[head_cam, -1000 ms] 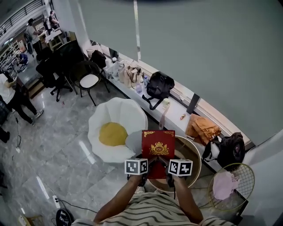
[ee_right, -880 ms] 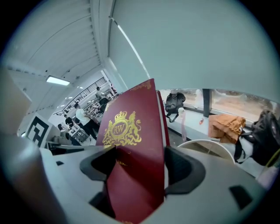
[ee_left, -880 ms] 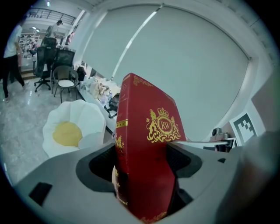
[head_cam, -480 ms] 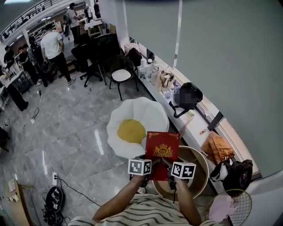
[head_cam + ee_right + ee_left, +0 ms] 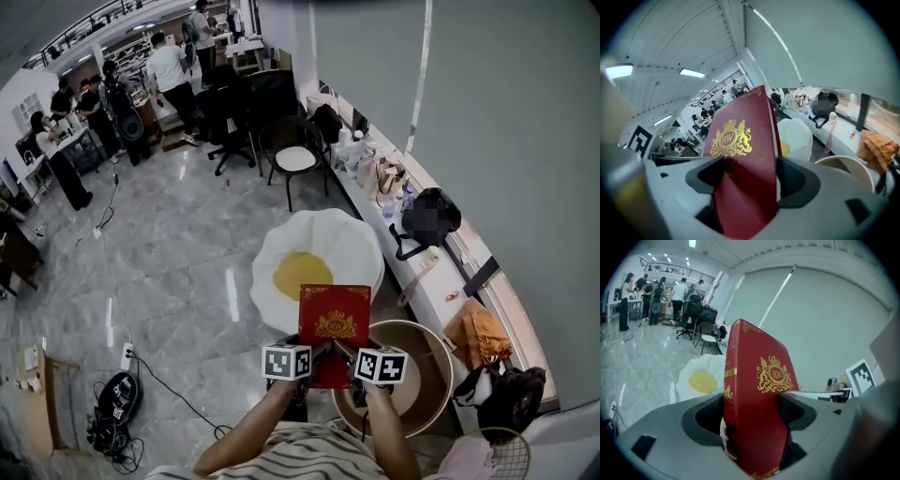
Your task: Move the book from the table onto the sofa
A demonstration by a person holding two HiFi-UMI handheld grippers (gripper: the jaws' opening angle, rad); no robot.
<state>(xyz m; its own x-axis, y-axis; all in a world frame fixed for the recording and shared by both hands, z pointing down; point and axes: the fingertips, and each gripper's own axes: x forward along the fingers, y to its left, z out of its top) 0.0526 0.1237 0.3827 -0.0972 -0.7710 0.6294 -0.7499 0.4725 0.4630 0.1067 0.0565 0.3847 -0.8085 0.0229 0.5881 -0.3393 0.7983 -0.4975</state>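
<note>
A red book (image 5: 334, 326) with a gold crest is held up in the air in front of me, above the floor. My left gripper (image 5: 309, 362) is shut on its lower left part and my right gripper (image 5: 349, 364) is shut on its lower right part. In the left gripper view the red book (image 5: 757, 399) stands upright between the jaws; in the right gripper view the red book (image 5: 740, 164) fills the gap between the jaws too. The white flower-shaped sofa (image 5: 319, 267) with a yellow centre lies just beyond the book. A round wooden table (image 5: 427, 370) sits at my right.
A long white ledge (image 5: 441, 281) along the wall carries bags and an orange cloth (image 5: 476, 333). A chair (image 5: 298, 161) stands further back. People stand at desks at the far left. A cable and a black device (image 5: 112, 412) lie on the marble floor.
The view has swung left: the sofa and the round table have shifted right in the picture. The book stays gripped by both grippers, now nearer over the sofa's near edge.
</note>
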